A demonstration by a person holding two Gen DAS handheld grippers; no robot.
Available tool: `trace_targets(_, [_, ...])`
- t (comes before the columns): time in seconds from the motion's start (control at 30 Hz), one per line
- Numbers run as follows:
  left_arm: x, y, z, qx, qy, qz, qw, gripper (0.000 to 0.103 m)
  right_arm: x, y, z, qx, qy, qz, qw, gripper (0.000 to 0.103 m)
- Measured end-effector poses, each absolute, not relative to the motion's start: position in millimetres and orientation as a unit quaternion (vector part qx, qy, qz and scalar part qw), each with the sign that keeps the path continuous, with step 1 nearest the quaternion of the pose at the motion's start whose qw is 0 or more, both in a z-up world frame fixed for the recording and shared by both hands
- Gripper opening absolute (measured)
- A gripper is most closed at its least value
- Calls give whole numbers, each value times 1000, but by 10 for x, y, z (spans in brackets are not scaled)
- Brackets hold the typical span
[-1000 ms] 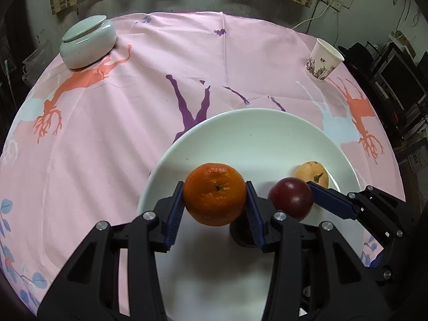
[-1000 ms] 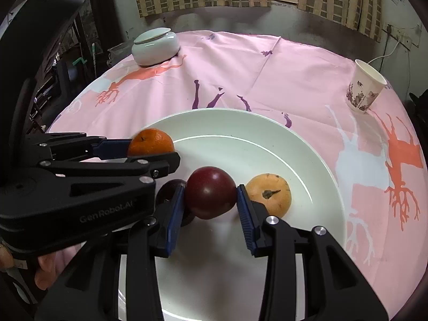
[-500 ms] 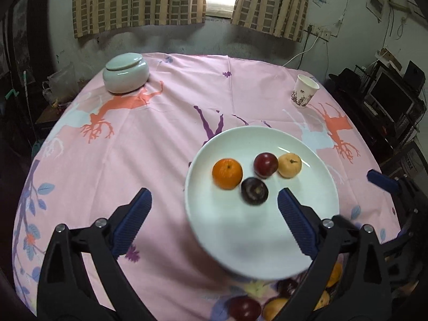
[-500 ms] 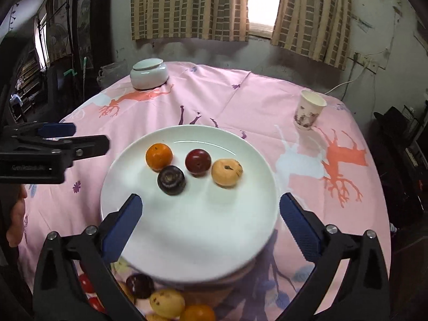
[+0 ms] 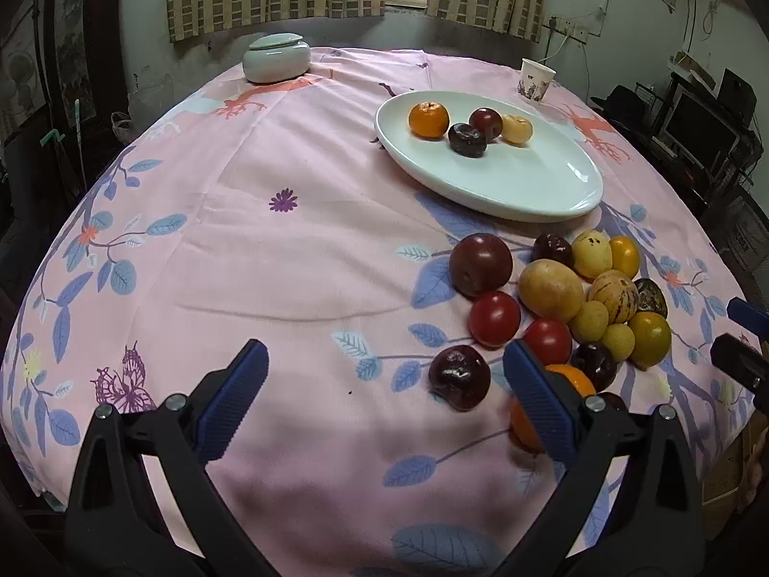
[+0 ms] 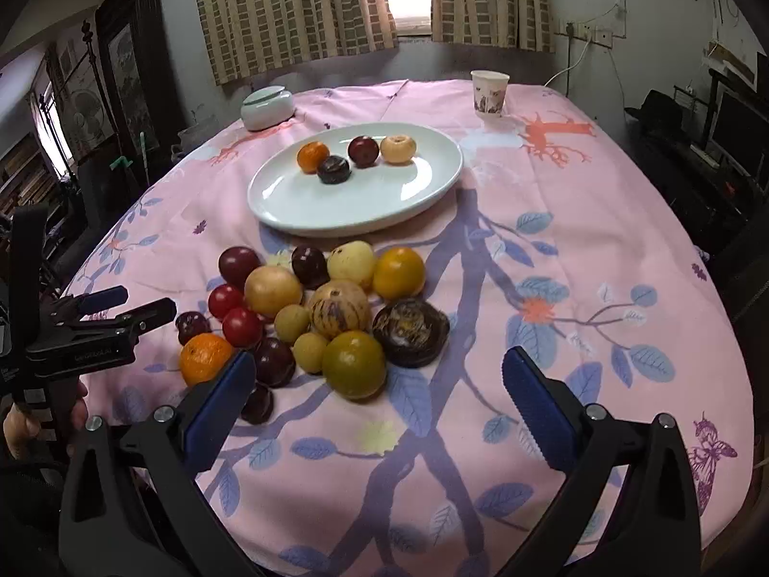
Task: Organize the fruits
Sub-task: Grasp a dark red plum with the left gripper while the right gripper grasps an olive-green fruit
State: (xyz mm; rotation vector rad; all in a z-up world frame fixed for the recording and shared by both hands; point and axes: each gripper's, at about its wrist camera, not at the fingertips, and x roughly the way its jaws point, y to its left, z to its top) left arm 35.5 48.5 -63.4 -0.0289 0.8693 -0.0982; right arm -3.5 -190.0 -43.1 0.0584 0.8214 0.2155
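1. Looking down over a round table (image 5: 298,259) draped in a pink cloth (image 6: 576,250) printed with blue leaves, purple butterflies and orange antler shapes.
2. Behind it, checked curtains (image 6: 288,9) frame a bright window; dark furniture and screens crowd the right side of the room.
3. At the far edge sit a pale lidded ceramic jar (image 5: 276,57) on the left and a paper cup (image 6: 489,94), upright, on the right.
4. My left gripper (image 5: 384,404) has its blue pads spread wide, with nothing between them, over bare cloth just left of the fruit pile.
5. My right gripper (image 6: 375,406) is also spread wide and empty, over cloth at the near side of the pile.
6. A white oval plate (image 6: 365,211) lies beyond the pile; in the right view its long axis runs from lower left to upper right.
7. On its far half sit four fruits close together: an orange (image 6: 312,156), a dark purple fruit (image 6: 334,169), a red plum (image 6: 363,150) and a pale yellow fruit (image 6: 398,148).
8. The loose pile (image 6: 317,317) lies on the cloth between plate and grippers: red, purple, yellow and striped fruits touching one another, with an orange mandarin (image 6: 204,358) at its near left and a dark mottled fruit (image 6: 411,332) at its right.
9. My hand (image 6: 19,428) shows at the left edge of the right view, holding the left gripper.
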Motion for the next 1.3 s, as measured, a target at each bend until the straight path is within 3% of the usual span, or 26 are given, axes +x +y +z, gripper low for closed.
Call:
trace_targets(0.1, [318,533,-629,-23,420,-49,906,100,-55,-1830,-518,34,406,129,904,101])
trace_targets(0.13, [310,551,-630,-26,421,-48,905,100,-53,-1819,-542,40,405,138,903,95])
trace_targets(0.17, [306,569,-636,-28,423,-45,905,100,-53,-1819,-572,46,405,145,901,77])
trace_targets(0.23, [297,601,-653,-29,426,-40,903,100,-8,-1823,-662,55,422,150,892,61])
trace_targets(0.43, [284,662,-711,-28,438,-34,898,100,106,-1783,-808,56,435,141,887,58])
trace_targets(0.53, [278,635,-749,-21,445,-37,894,100,201,-1739,-890,41,442,133,886,41])
trace_targets(1.17, [460,269,-984,-11,454,-77,887,98,47,-1807,-849,70,446,155,879,39])
trace_targets(1.23, [457,269,-975,-13,450,-79,889,93,42,-1820,-846,74,446,156,878,39])
trace_targets(1.3, [435,268,-942,-24,444,-93,891,77,35,-1830,-841,76,446,155,879,39])
